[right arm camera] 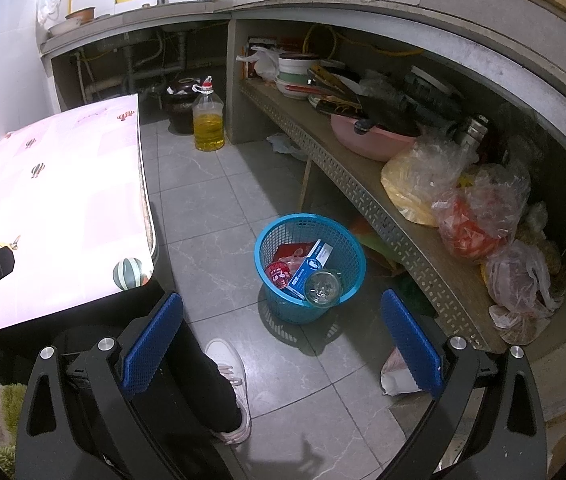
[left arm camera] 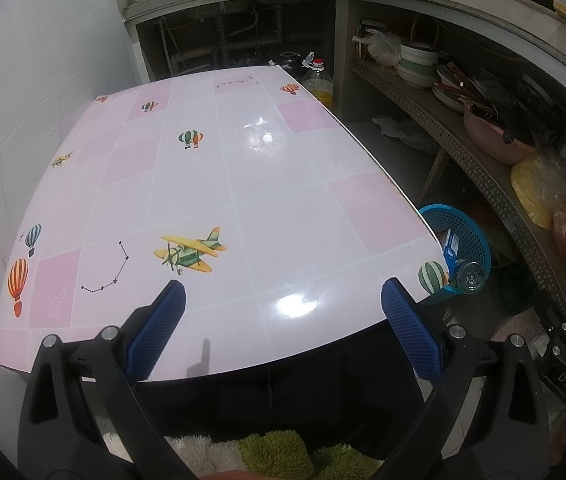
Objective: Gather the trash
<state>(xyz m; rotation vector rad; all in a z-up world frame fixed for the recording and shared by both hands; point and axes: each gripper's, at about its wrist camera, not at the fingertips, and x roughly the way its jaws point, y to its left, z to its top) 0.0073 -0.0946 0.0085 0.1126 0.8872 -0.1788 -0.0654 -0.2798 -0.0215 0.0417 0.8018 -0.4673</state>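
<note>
Broadly, largest first:
Worktop: the pink-and-white tiled worktop (left arm camera: 211,184) printed with balloons and a yellow plane fills the left wrist view; in the right wrist view its corner sits at the left.
Floor: grey tiles (right arm camera: 211,208) run between the worktop and a low perforated shelf (right arm camera: 363,196).
Shelf load: bowls, a pink basin (right arm camera: 371,138) and clear plastic bags (right arm camera: 479,208) crowd the shelf.
Oil bottle: a part-full bottle of yellow oil (right arm camera: 208,120) stands upright on the floor near the sink cabinet.
Basket: the blue mesh basket (right arm camera: 343,248) stands on the floor just beside the worktop's near corner, close under the shelf edge.
Trash: inside the basket lie a blue-and-white carton (right arm camera: 311,264), a red wrapper (right arm camera: 279,274) and a clear glass jar (right arm camera: 323,286) leaning at the near rim.
Left tongs: left tongs (left arm camera: 283,308) hang over the worktop's near edge, blue pads spread wide, nothing between them.
Right tongs: right tongs (right arm camera: 283,320) hang above the floor facing the basket, pads spread wide, holding nothing.
Shoe: a white shoe (right arm camera: 229,380) rests on the tiles below the right tongs.
</note>
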